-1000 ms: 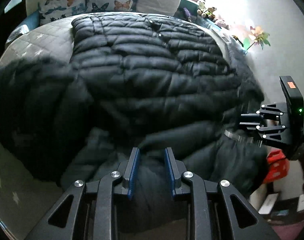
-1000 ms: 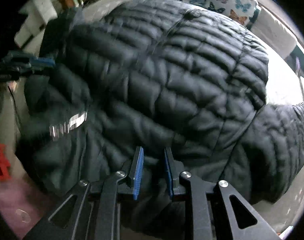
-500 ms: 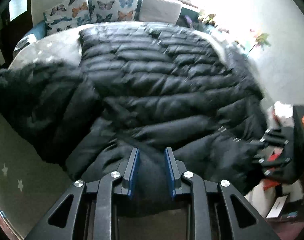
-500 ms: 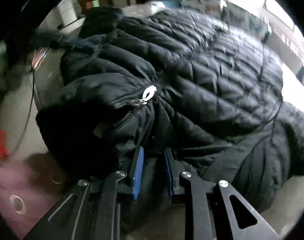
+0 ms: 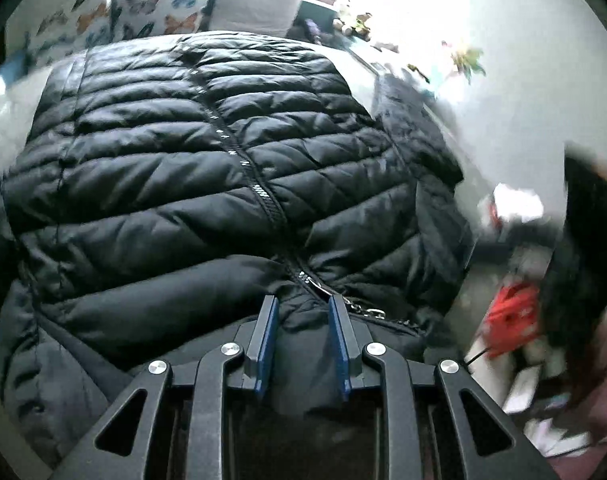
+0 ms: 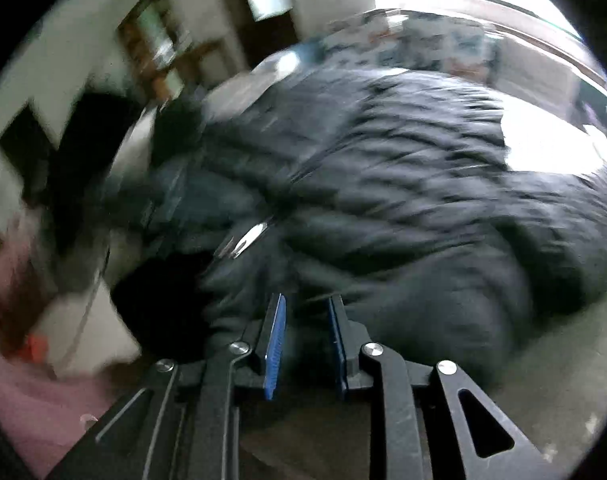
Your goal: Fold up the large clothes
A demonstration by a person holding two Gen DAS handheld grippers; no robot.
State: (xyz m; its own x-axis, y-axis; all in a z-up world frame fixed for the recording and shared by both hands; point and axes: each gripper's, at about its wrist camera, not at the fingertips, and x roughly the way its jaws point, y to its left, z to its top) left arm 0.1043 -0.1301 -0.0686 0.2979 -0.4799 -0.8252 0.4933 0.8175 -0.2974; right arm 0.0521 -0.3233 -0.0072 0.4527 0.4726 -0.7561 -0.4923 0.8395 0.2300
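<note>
A large black quilted puffer jacket point(image 5: 207, 168) lies spread on a bed, zipper running down its middle. My left gripper point(image 5: 303, 312) is shut on the jacket's near edge by the zipper's end; dark fabric fills the gap between its blue pads. In the right wrist view the same jacket point(image 6: 403, 200) is blurred. My right gripper point(image 6: 305, 308) is shut on another part of the jacket's near edge. A silver zipper pull point(image 6: 247, 238) hangs just beyond it.
Butterfly-print pillows point(image 5: 143, 12) and a white pillow point(image 5: 255, 8) stand at the head of the bed. A white wall point(image 5: 523, 80) runs along the right side. A red object point(image 5: 511, 320) and papers lie on the floor at right. Pale bedding point(image 6: 563, 380) shows beside the jacket.
Both grippers have swung with the jacket's edge held. The left view now faces the zipper head-on; the right view has tilted up toward the room and blurred.
</note>
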